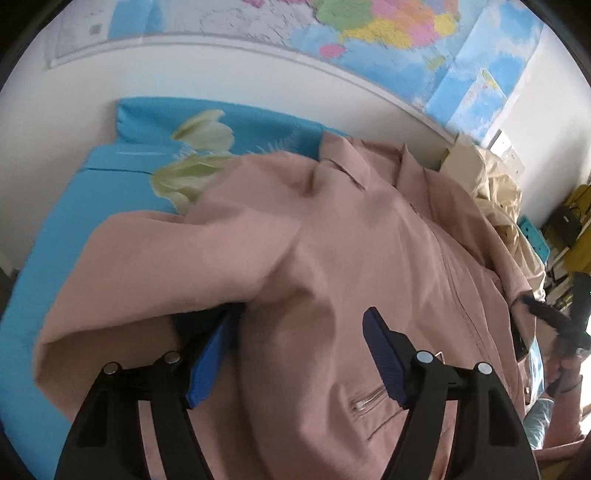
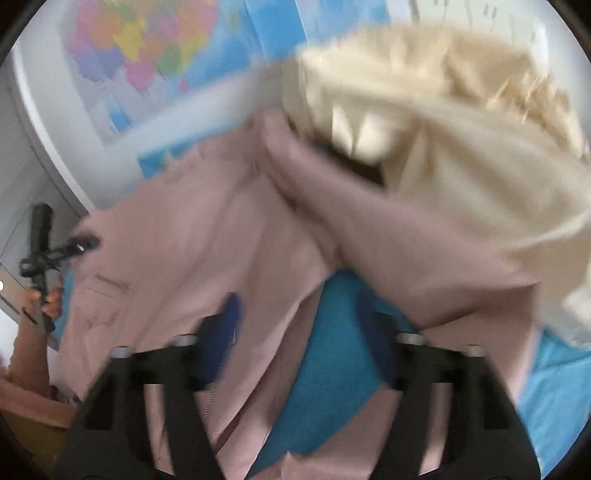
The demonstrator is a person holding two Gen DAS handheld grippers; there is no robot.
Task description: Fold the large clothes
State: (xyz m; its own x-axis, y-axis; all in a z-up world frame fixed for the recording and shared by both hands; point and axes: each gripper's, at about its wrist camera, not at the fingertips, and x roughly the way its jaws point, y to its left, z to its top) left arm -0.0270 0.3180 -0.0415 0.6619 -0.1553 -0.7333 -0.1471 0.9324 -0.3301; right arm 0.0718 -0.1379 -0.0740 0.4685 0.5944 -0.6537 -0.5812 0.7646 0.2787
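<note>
A large pink jacket point(image 1: 351, 229) lies spread on a blue bed sheet point(image 1: 44, 295), collar point(image 1: 354, 166) toward the wall and a zip pocket point(image 1: 365, 400) near me. My left gripper point(image 1: 303, 314) hovers open over the jacket's body. Its left blue pad point(image 1: 210, 362) is partly tucked under a fold of the sleeve point(image 1: 166, 258). In the blurred right wrist view my right gripper point(image 2: 299, 304) stands open over the jacket point(image 2: 192, 240) and bare sheet point(image 2: 325, 369), with the other sleeve point(image 2: 406, 251) just ahead. Nothing is pinched in either gripper.
A crumpled cream garment point(image 2: 461, 147) is heaped against the jacket's far shoulder. A coloured map point(image 1: 369, 29) hangs on the white wall behind the bed. A hand point(image 2: 51, 299) holds the left gripper point(image 2: 55, 251) at the jacket's left edge. Yellow furniture point(image 1: 576, 221) stands at the right.
</note>
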